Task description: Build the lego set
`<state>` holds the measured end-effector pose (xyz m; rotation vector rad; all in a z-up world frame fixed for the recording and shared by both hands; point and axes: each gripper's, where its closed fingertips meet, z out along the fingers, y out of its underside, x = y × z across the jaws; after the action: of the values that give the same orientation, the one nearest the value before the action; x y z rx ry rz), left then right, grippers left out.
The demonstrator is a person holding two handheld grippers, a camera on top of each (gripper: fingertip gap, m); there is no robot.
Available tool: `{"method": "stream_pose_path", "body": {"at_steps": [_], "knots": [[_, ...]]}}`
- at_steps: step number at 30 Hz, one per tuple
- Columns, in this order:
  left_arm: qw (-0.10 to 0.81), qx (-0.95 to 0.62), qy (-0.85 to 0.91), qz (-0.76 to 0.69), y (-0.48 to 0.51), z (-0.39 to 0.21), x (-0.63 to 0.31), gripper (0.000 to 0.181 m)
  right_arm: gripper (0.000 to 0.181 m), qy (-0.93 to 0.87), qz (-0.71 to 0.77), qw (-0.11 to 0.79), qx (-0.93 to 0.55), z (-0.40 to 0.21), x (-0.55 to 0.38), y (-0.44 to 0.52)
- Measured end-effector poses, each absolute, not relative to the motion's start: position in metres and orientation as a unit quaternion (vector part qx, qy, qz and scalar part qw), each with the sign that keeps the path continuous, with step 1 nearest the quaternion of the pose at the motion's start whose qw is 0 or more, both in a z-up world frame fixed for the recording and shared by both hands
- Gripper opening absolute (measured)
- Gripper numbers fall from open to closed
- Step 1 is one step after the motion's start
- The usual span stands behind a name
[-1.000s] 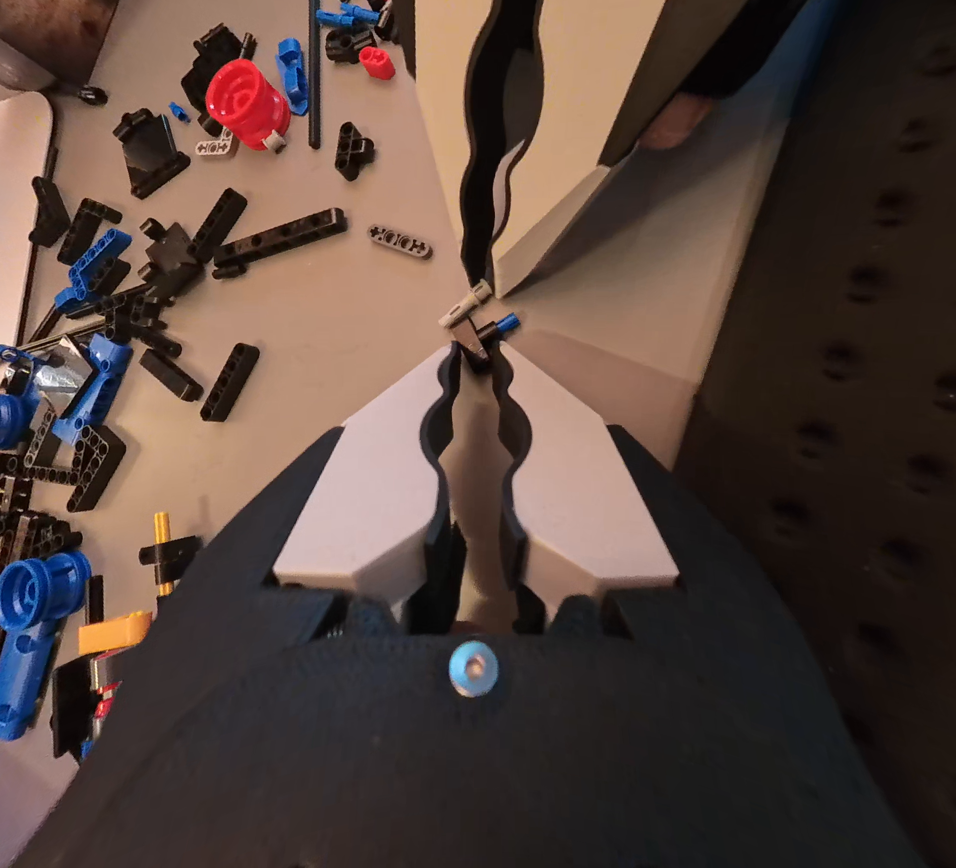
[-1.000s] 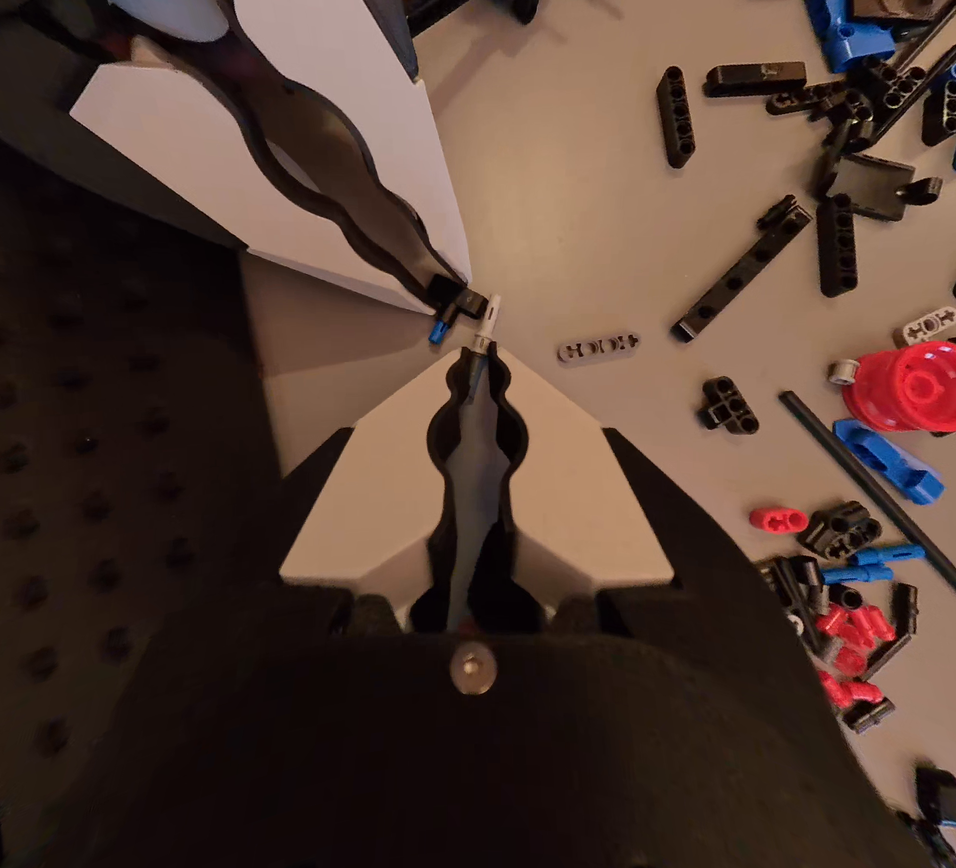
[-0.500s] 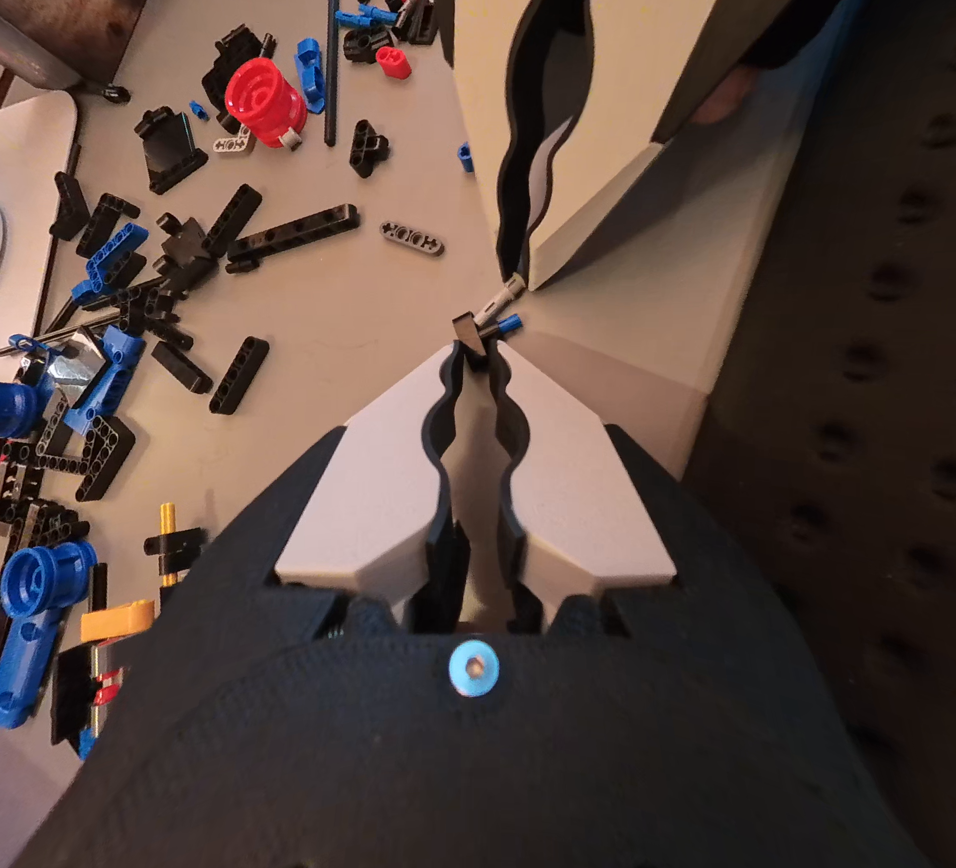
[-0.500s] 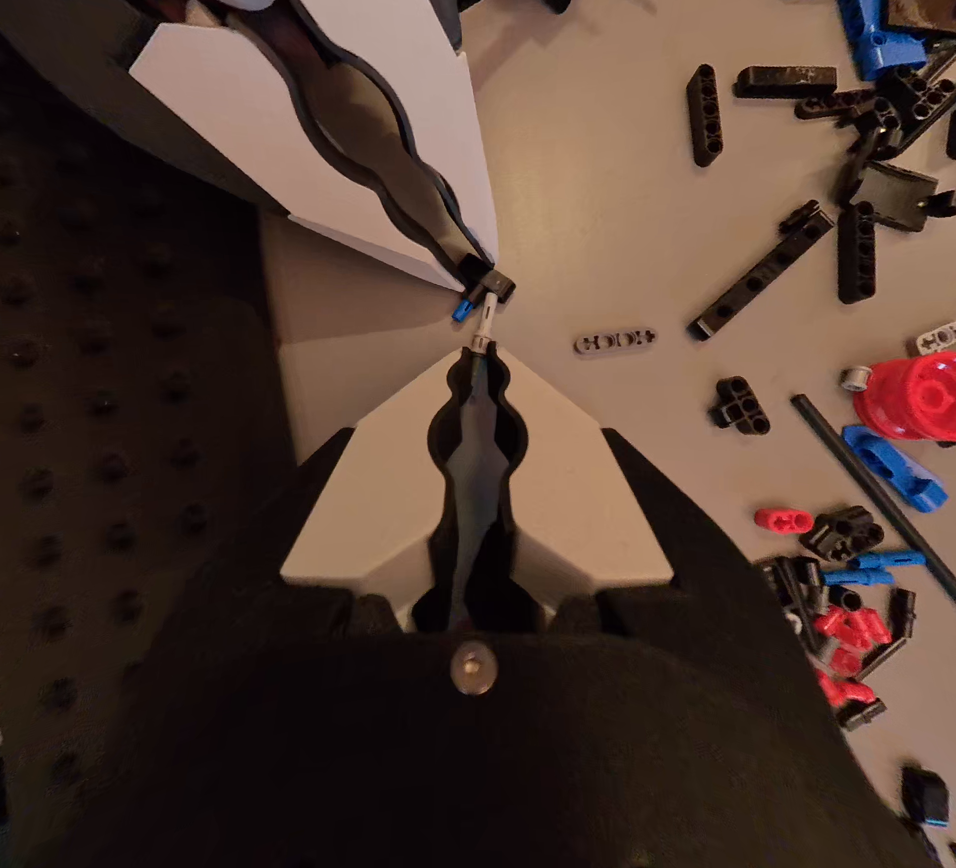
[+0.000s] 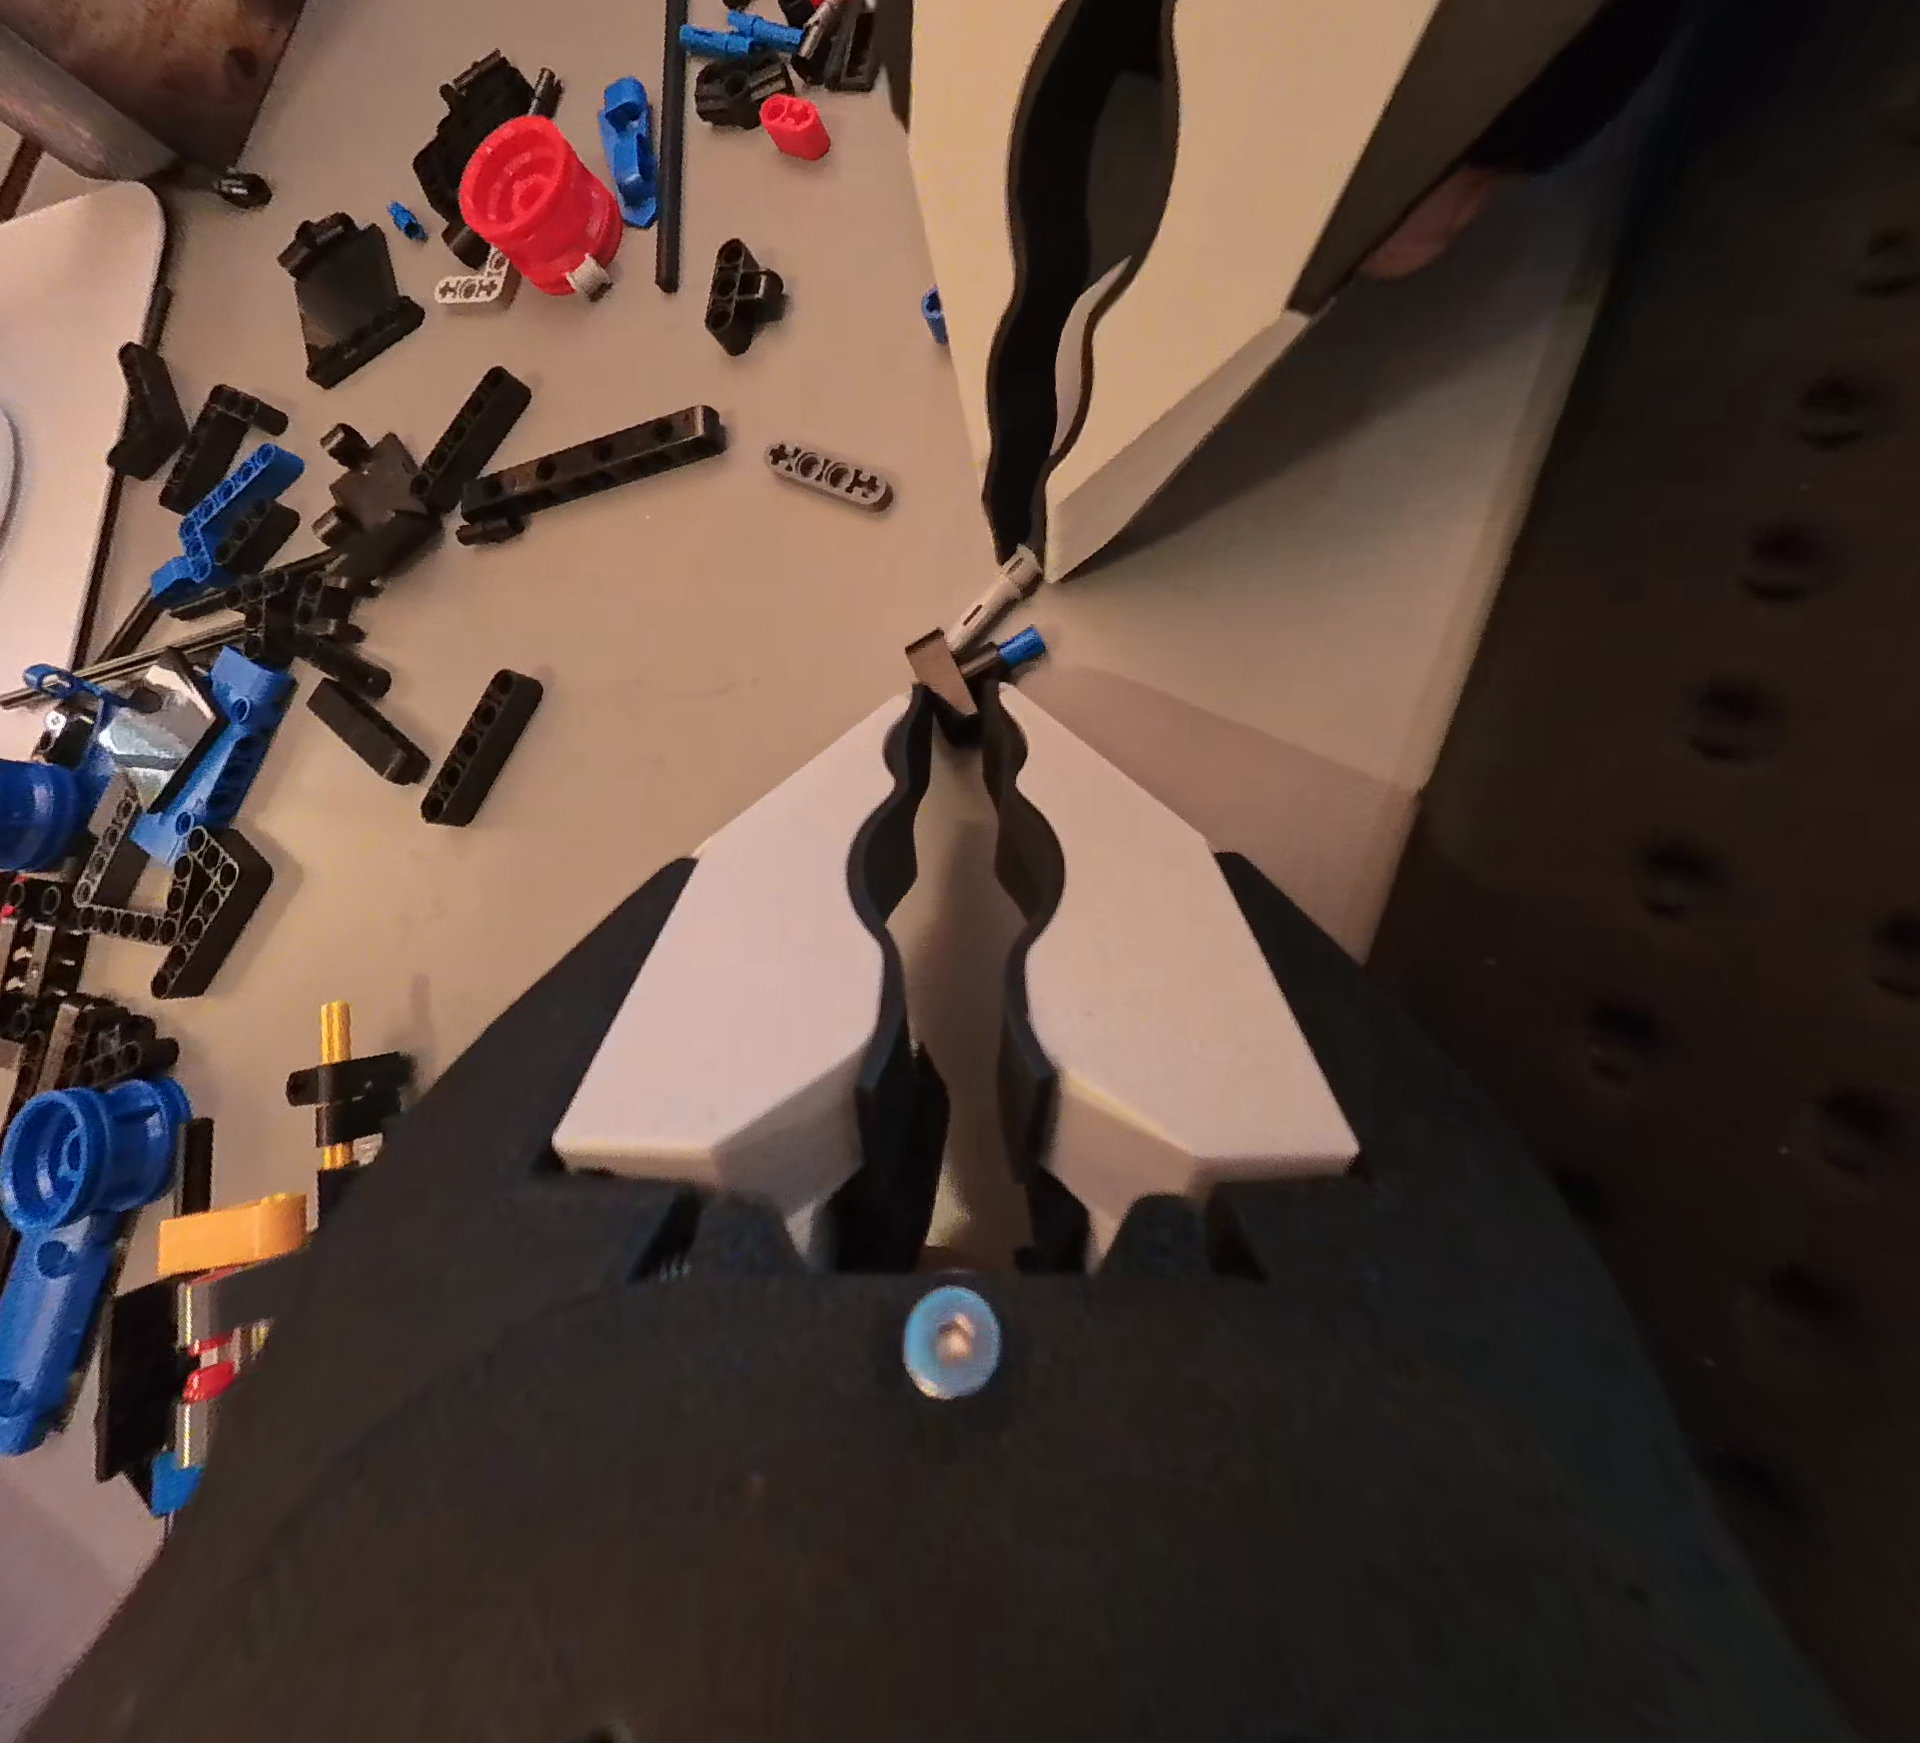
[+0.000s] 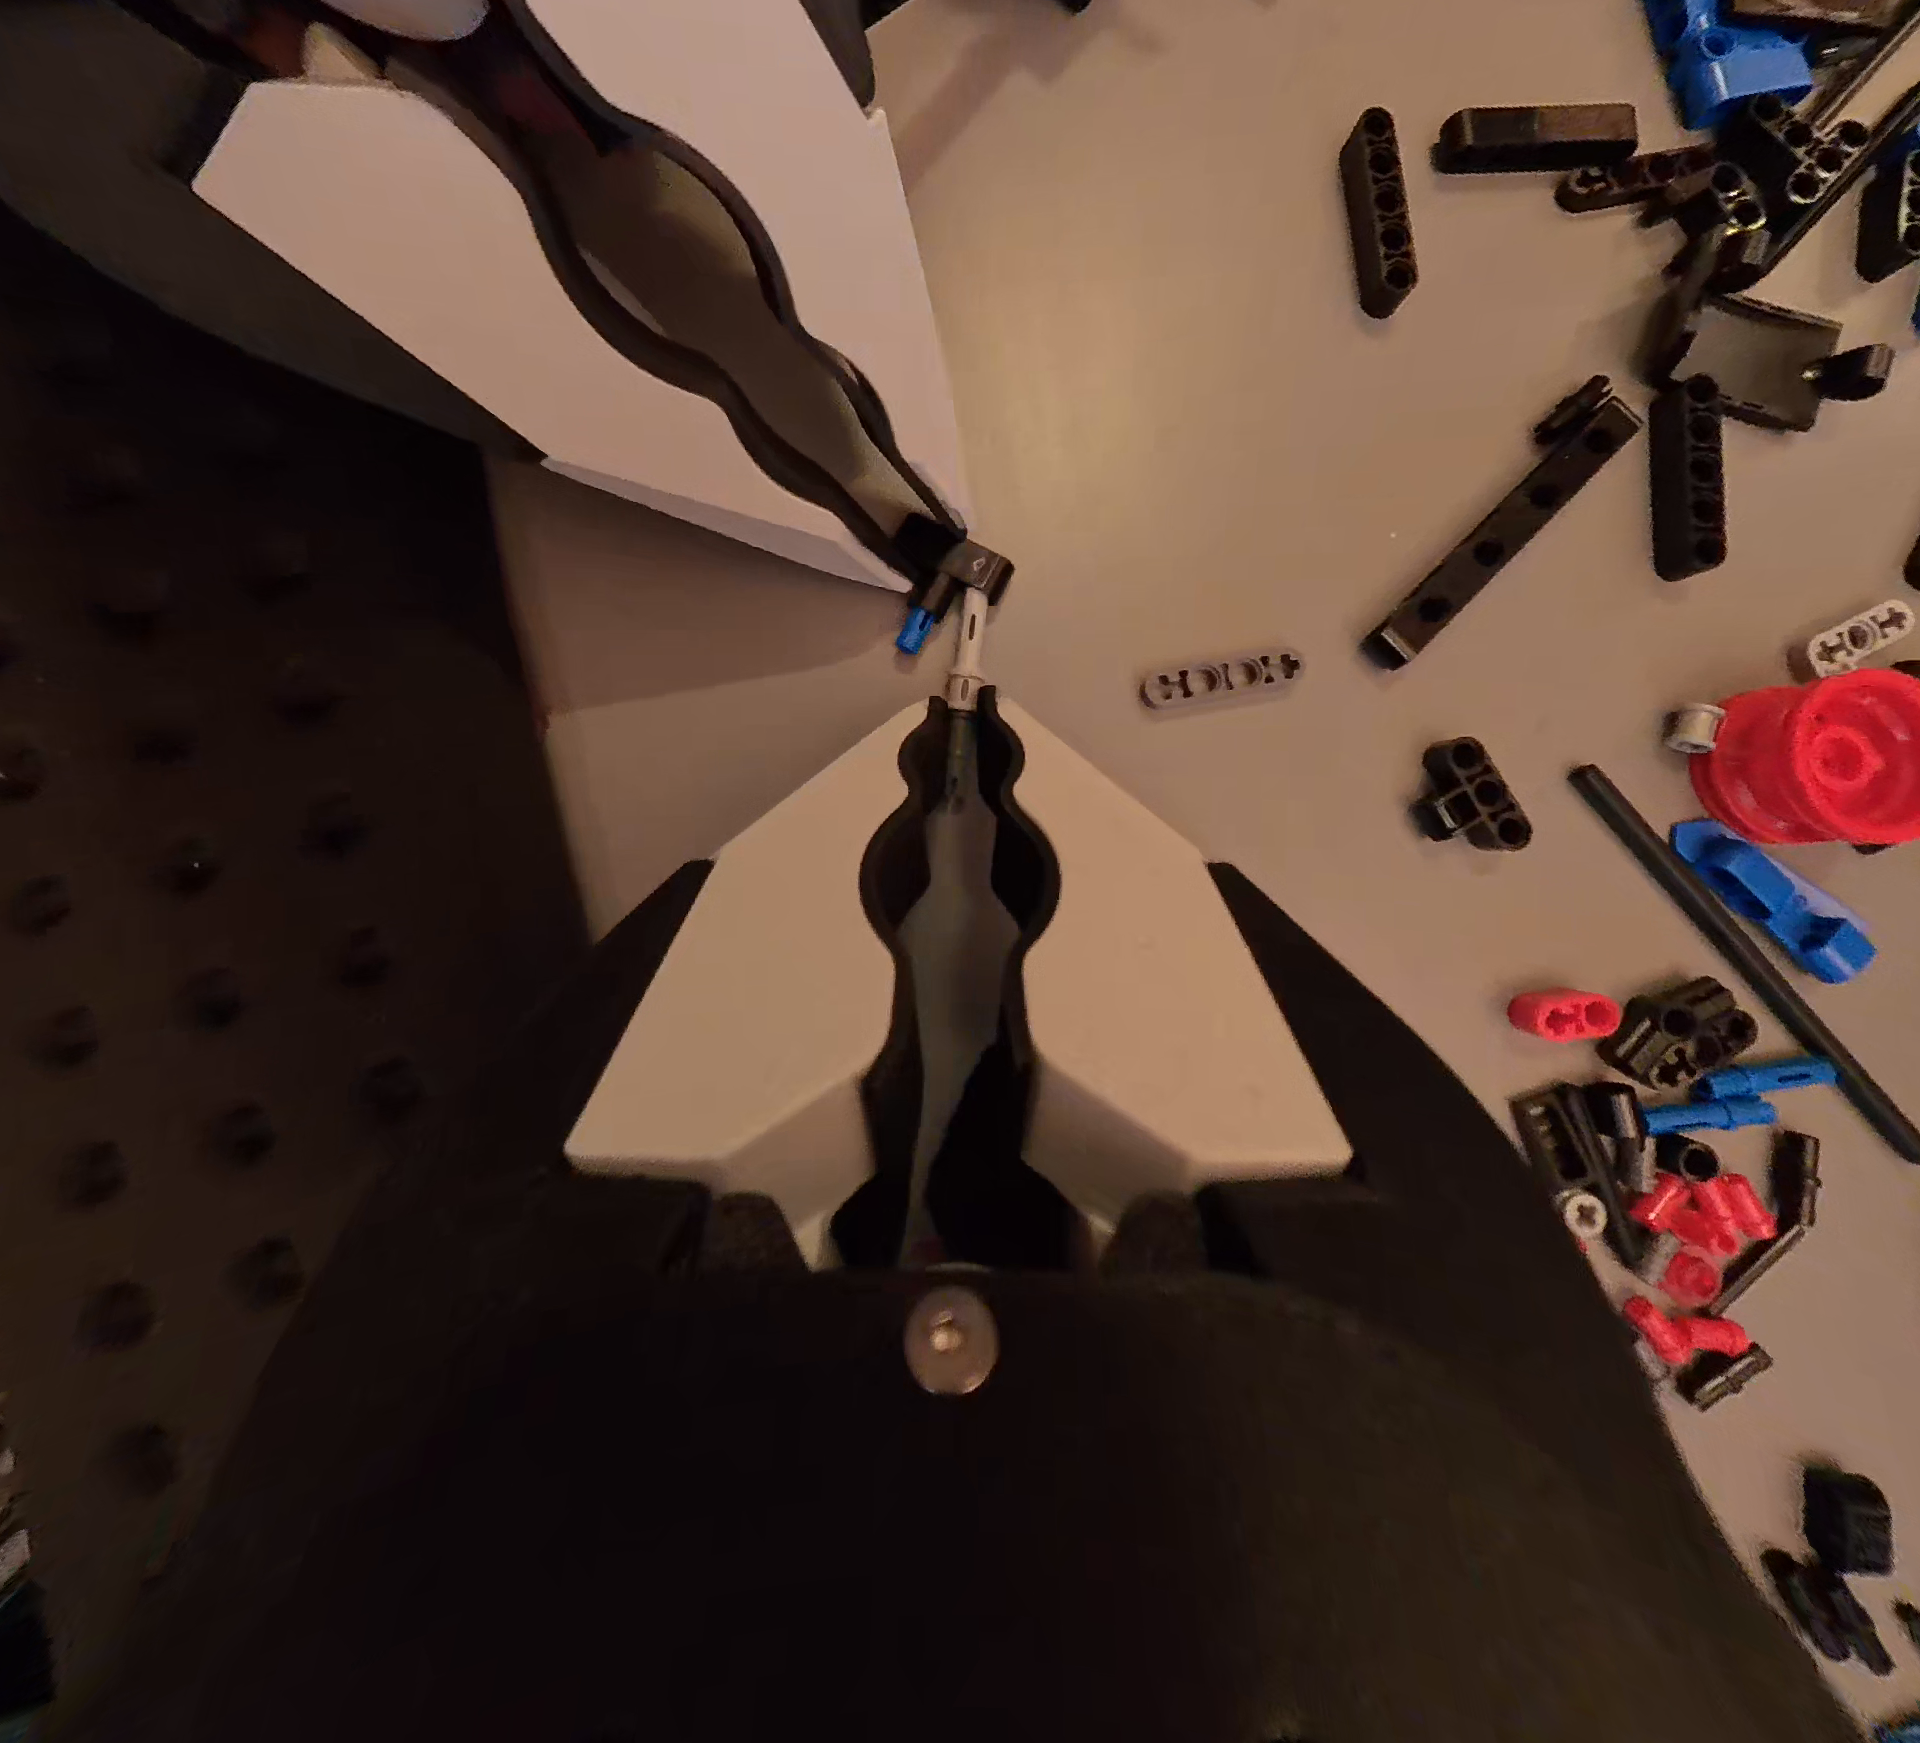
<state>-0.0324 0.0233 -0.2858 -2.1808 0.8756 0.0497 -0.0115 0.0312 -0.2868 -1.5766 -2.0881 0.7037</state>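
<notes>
My left gripper (image 5: 956, 719) is shut on a small black connector (image 5: 940, 670) with a blue pin (image 5: 1016, 647) sticking out of it. My right gripper (image 6: 961, 706) is shut on a light grey pin (image 6: 971, 639). The two grippers meet tip to tip just above the grey table (image 5: 675, 654), near its edge. The grey pin's (image 5: 992, 600) free end sits against or in the connector (image 6: 971, 566), beside the blue pin (image 6: 916, 628). The right gripper (image 5: 1023, 555) enters the left wrist view from the top; the left gripper (image 6: 935, 540) enters the right wrist view from the upper left.
Loose parts lie across the table: a red wheel hub (image 5: 535, 202), a thin grey liftarm (image 5: 828, 478), black beams (image 5: 592, 472), blue pieces (image 5: 234, 504), a long black axle (image 5: 673, 124). A blue and black partial build (image 5: 62, 1205) lies at the left. A dark studded mat (image 5: 1714, 758) borders the table edge. Less than 4 cm separates the two grippers' tips. Left tips and right tips are each some 15 centimeters from the red wheel hub (image 5: 535, 202). The right camera catches it too, in the right wrist view (image 6: 1812, 739).
The grey pin was off to the side of the black connector. The right gripper has swung it round, and its end now meets the connector beside the blue pin.
</notes>
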Motion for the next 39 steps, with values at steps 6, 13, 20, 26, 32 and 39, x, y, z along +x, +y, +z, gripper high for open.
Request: {"method": "stream_pose_path", "body": {"at_steps": [6,13,20,26,32,39], "knots": [[0.385,-0.859,0.336,0.03,0.0233,-0.2856,-0.0336,0.007,0.002,-0.737,0.243,0.235,-0.586,-0.2867,-0.0138,0.0294],[0.387,-0.859,0.335,0.021,0.0198,-0.2857,-0.0357,0.007,0.002,-0.731,0.249,0.242,-0.587,-0.2866,-0.0159,0.03],[0.389,-0.861,0.327,0.02,0.0198,-0.2857,-0.0371,0.007,0.002,-0.737,0.243,0.247,-0.58,-0.2865,-0.0176,0.0303],[0.393,-0.861,0.324,0.015,0.0203,-0.2858,-0.0376,0.007,0.002,-0.736,0.257,0.246,-0.576,-0.2865,-0.0174,0.0291],[0.396,-0.859,0.323,0.009,0.0209,-0.2859,-0.0377,0.007,0.002,-0.736,0.271,0.239,-0.572,-0.2865,-0.0168,0.0276],[0.399,-0.857,0.327,0.008,0.021,-0.2858,-0.0377,0.007,0.003,-0.737,0.282,0.226,-0.571,-0.2867,-0.0131,0.0266]]}}
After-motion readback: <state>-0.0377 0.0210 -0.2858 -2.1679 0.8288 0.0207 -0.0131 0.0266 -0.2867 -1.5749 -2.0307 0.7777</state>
